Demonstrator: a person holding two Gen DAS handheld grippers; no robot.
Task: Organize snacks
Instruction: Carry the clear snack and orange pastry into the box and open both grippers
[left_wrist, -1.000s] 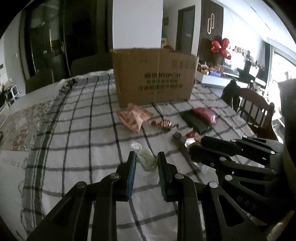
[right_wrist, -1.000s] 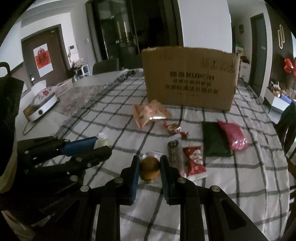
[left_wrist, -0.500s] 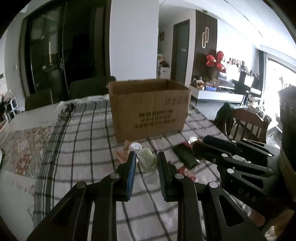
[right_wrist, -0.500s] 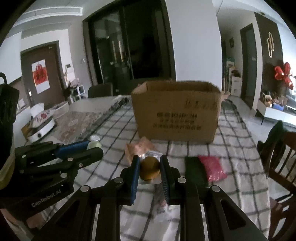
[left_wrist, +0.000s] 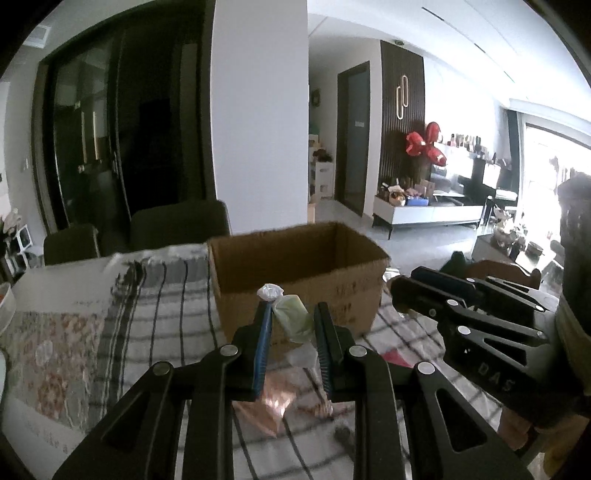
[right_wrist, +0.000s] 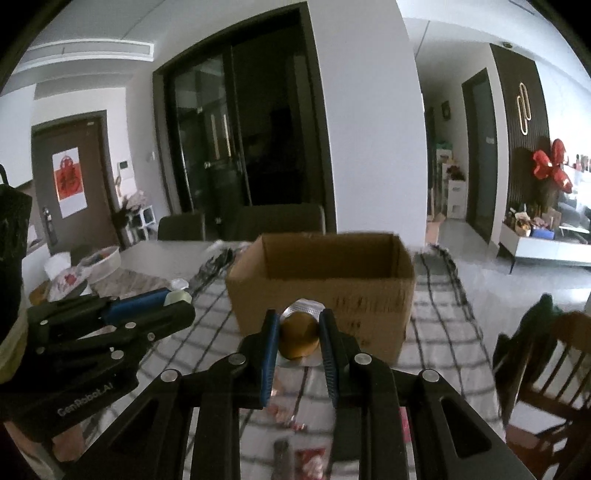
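A: What is the left gripper (left_wrist: 291, 325) carrying?

B: Its jaws are clamping a pale green wrapped snack (left_wrist: 293, 321), hanging in front of the open cardboard box (left_wrist: 295, 266).

A: And the right gripper (right_wrist: 298, 332)?

B: It is squeezing a round golden-brown snack (right_wrist: 299, 334) in clear wrap, possibly a pastry, before the box too. More packets are lying blurred on the checked tablecloth (left_wrist: 162, 295).

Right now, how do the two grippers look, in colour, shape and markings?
Both are black frames with triangular cut-outs and round silver rivets. Each gripper's inner pads are ribbed, one blue and one black. The left gripper bears white "GenRobot.AI" lettering on its side; the right gripper shows letters reading roughly "DAS".
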